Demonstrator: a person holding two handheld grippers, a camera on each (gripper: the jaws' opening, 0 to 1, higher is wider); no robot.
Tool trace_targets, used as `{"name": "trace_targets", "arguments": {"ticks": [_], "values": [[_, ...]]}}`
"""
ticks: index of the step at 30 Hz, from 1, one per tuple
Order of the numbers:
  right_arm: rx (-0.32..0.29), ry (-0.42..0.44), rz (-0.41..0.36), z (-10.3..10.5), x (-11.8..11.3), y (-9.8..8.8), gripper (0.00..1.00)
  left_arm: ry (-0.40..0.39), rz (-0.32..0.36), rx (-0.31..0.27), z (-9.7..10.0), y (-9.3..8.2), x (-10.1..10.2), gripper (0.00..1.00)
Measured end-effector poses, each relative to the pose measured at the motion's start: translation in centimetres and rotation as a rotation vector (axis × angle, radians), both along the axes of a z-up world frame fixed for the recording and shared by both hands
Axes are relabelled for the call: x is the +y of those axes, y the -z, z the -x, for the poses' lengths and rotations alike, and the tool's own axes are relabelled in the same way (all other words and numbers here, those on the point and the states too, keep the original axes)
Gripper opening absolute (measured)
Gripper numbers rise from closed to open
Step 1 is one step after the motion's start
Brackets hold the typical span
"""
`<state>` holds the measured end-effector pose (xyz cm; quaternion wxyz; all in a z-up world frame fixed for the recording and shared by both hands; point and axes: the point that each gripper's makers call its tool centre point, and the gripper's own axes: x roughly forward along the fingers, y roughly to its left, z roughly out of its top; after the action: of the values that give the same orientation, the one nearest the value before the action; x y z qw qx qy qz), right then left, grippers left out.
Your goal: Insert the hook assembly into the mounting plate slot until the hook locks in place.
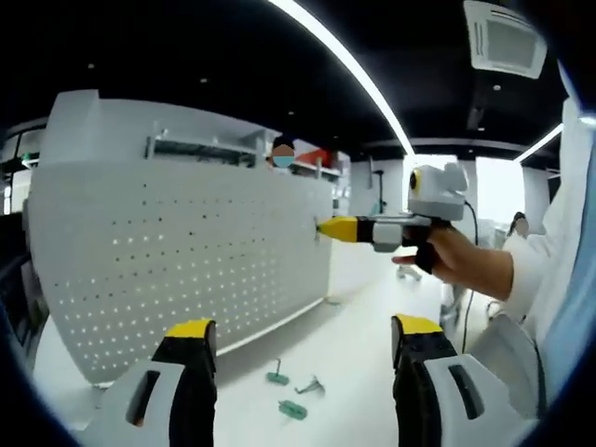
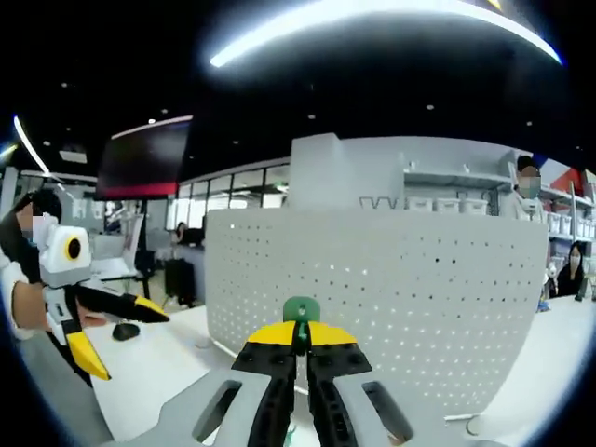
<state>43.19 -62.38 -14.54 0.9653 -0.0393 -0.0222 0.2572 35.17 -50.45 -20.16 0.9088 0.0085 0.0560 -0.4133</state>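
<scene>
The mounting plate is a white perforated pegboard (image 1: 186,251) standing upright on a white table (image 1: 372,317). My right gripper (image 1: 323,228) comes in from the right of the left gripper view, its yellow tips up against the board's right part. In the right gripper view, that gripper (image 2: 300,335) is shut on a green hook piece (image 2: 301,308), held close in front of the pegboard (image 2: 419,298). My left gripper (image 1: 304,328) is open and holds nothing, well back from the board. It also appears as the left gripper (image 2: 121,335) at the left of the right gripper view.
Two green hook parts (image 1: 277,377) (image 1: 292,410) and a grey metal hook (image 1: 310,385) lie on the table below the board. Shelves with bins (image 2: 447,200) rise behind the pegboard. A person's hand and white sleeve (image 1: 484,270) hold the right gripper. People stand in the background.
</scene>
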Motion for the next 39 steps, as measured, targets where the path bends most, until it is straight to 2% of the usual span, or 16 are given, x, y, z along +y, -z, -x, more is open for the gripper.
{"name": "trace_targets", "arguments": {"ticks": [19, 27, 39], "values": [[-0.103, 0.104, -0.001, -3.6, -1.8, -4.4, 0.00, 0.023, -0.001, 0.049, 0.4, 1.7, -0.5, 0.76], [-0.109, 0.142, -0.020, -5.0, -2.0, -4.7, 0.00, 0.021, 0.007, 0.053, 0.3, 2.0, -0.4, 0.75], [-0.133, 0.177, -0.048, -8.2, -1.4, -6.3, 0.00, 0.041, 0.006, 0.055, 0.4, 2.6, -0.9, 0.74]]}}
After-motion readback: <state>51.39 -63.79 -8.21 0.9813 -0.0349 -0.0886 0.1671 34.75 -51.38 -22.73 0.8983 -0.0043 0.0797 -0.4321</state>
